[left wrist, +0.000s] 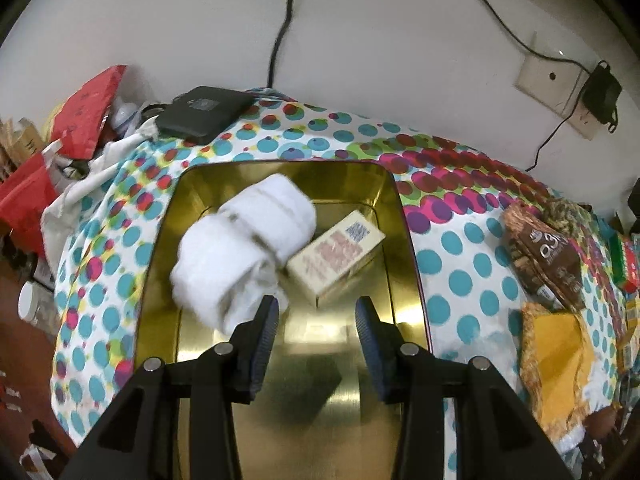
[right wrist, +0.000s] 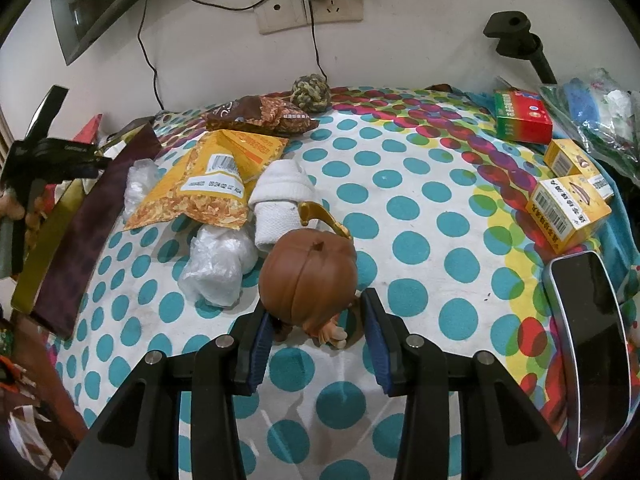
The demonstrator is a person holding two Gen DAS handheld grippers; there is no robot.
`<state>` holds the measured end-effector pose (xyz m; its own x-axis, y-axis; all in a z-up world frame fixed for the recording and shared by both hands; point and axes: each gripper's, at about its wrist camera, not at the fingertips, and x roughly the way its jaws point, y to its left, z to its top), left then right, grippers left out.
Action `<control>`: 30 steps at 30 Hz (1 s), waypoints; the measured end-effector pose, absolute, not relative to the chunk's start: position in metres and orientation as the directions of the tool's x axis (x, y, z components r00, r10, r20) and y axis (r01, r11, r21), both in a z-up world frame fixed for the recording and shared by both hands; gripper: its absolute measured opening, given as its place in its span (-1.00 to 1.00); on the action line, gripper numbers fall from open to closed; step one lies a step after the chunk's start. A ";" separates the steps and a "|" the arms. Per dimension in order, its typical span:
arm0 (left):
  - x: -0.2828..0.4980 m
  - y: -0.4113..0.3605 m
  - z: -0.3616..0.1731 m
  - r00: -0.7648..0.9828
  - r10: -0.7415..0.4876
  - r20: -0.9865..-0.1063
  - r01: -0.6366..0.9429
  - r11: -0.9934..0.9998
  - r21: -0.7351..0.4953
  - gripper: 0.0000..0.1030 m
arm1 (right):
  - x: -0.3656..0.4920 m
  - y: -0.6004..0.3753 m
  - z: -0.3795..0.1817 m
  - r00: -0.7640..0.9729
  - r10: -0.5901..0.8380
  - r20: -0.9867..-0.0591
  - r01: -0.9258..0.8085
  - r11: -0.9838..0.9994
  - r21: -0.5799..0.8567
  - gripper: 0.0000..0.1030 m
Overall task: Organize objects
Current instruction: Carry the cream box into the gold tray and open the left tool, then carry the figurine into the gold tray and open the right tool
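Observation:
In the left wrist view an open gold tin box [left wrist: 404, 216] sits on the dotted cloth. Inside it lie a rolled white sock [left wrist: 240, 252], blurred, and a cream carton with red print [left wrist: 336, 256]. My left gripper [left wrist: 316, 320] is open above the tin, empty, its left finger next to the sock. In the right wrist view a brown-haired figurine [right wrist: 308, 276] lies on the cloth. My right gripper [right wrist: 318, 320] is open, its fingers on either side of the figurine. A second white sock roll [right wrist: 280, 200] lies just behind the figurine.
Behind the figurine are a yellow snack bag [right wrist: 216, 184], a brown snack bag [right wrist: 260, 118], crumpled plastic [right wrist: 218, 268] and a rope ball [right wrist: 310, 94]. Red-green and yellow boxes [right wrist: 568, 208] and a phone [right wrist: 592, 344] lie right. The tin's dark lid [right wrist: 92, 220] lies left.

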<state>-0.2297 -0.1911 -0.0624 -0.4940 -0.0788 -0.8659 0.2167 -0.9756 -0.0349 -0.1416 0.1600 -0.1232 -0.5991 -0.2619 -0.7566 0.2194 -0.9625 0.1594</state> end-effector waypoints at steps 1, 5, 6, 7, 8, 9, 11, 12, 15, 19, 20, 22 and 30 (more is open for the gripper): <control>-0.220 -0.190 -0.059 -0.506 -0.070 -0.860 0.215 -0.976 -0.047 -0.21 | -0.140 0.159 -0.122 -0.603 -0.258 -0.755 0.222 -0.963 0.152 -0.26; -0.189 -0.180 -0.043 -0.560 -0.079 -0.825 0.190 -0.981 -0.035 -0.21 | -0.130 0.157 -0.111 -0.623 -0.254 -0.740 0.236 -0.963 0.133 -0.28; -0.183 -0.177 -0.041 -0.568 -0.076 -0.820 0.182 -0.983 -0.035 -0.21 | -0.128 0.156 -0.108 -0.627 -0.251 -0.738 0.238 -0.963 0.125 -0.28; -0.177 -0.174 -0.039 -0.569 -0.078 -0.819 0.178 -0.984 -0.030 -0.21 | -0.125 0.156 -0.106 -0.632 -0.247 -0.734 0.242 -0.963 0.115 -0.28; -0.169 -0.172 -0.036 -0.570 -0.069 -0.818 0.172 -0.984 -0.037 -0.21 | -0.123 0.156 -0.103 -0.637 -0.243 -0.732 0.244 -0.964 0.107 -0.28; -0.162 -0.170 -0.035 -0.574 -0.054 -0.817 0.163 -0.985 -0.050 -0.21 | -0.118 0.158 -0.100 -0.643 -0.240 -0.727 0.246 -0.964 0.101 -0.28; -0.151 -0.169 -0.032 -0.580 -0.047 -0.813 0.162 -0.985 -0.058 -0.21 | -0.112 0.158 -0.093 -0.649 -0.241 -0.722 0.248 -0.964 0.098 -0.28; -0.146 -0.169 -0.030 -0.582 -0.040 -0.812 0.158 -0.985 -0.065 -0.21 | -0.106 0.159 -0.089 -0.652 -0.244 -0.718 0.254 -0.962 0.097 -0.28; -0.130 -0.170 -0.028 -0.581 -0.040 -0.813 0.160 -0.985 -0.066 -0.21 | -0.098 0.157 -0.075 -0.664 -0.254 -0.703 0.269 -0.959 0.092 -0.28; -0.106 -0.174 -0.024 -0.590 -0.038 -0.807 0.177 -0.981 -0.083 -0.21 | -0.083 0.147 -0.048 -0.677 -0.291 -0.677 0.314 -0.945 0.093 -0.28; -0.098 -0.175 -0.022 -0.596 -0.046 -0.802 0.182 -0.980 -0.078 -0.21 | -0.082 0.143 -0.043 -0.677 -0.304 -0.670 0.328 -0.940 0.095 -0.28; -0.083 -0.177 -0.020 -0.594 -0.054 -0.803 0.193 -0.978 -0.077 -0.21 | -0.076 0.132 -0.030 -0.674 -0.338 -0.657 0.373 -0.923 0.091 -0.28; -0.015 -0.178 -0.012 -0.624 -0.097 -0.776 0.188 -0.982 -0.029 -0.21 | -0.083 0.064 0.003 -0.582 -0.499 -0.643 0.543 -0.826 0.150 -0.28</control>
<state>-0.0146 -0.1776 -0.0118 -0.6237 -0.0967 -0.7757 0.1885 -0.9816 -0.0291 -0.0828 0.0638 0.0029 -0.5817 -0.4986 -0.6427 0.5429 -0.8263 0.1497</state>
